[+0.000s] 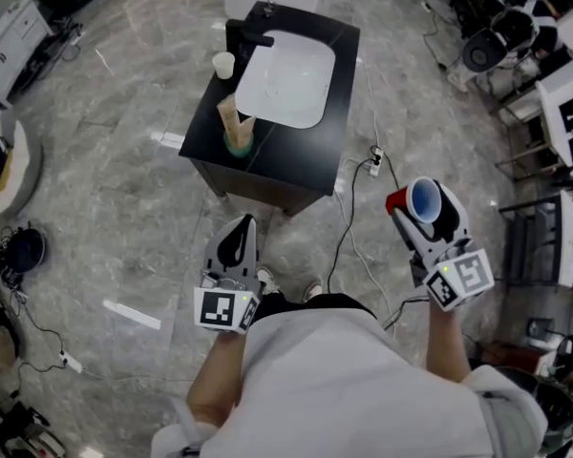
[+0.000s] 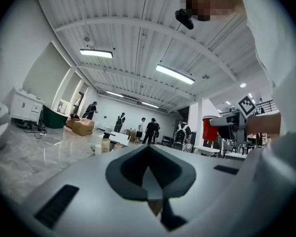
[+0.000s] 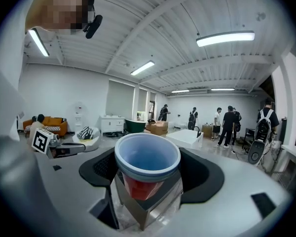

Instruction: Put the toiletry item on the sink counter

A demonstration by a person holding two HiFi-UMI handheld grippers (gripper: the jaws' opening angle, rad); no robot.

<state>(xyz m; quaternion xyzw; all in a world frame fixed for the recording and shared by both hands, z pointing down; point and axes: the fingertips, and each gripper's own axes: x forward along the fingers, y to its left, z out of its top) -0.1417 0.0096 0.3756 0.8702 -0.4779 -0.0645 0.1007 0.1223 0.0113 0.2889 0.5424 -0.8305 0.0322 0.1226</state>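
Note:
A red cup with a blue inside is the toiletry item. My right gripper is shut on it, holding it up at the right, its mouth facing the camera in the right gripper view. The black sink counter with a white basin stands on the floor ahead, well beyond both grippers. On its left part are a small pale cup and a green holder with a tan item. My left gripper hangs low at the left, shut and empty.
A black faucet rises at the basin's back left. A power strip with cables lies on the marble floor right of the counter. Desks and chairs crowd the right side. A round cushion lies far left.

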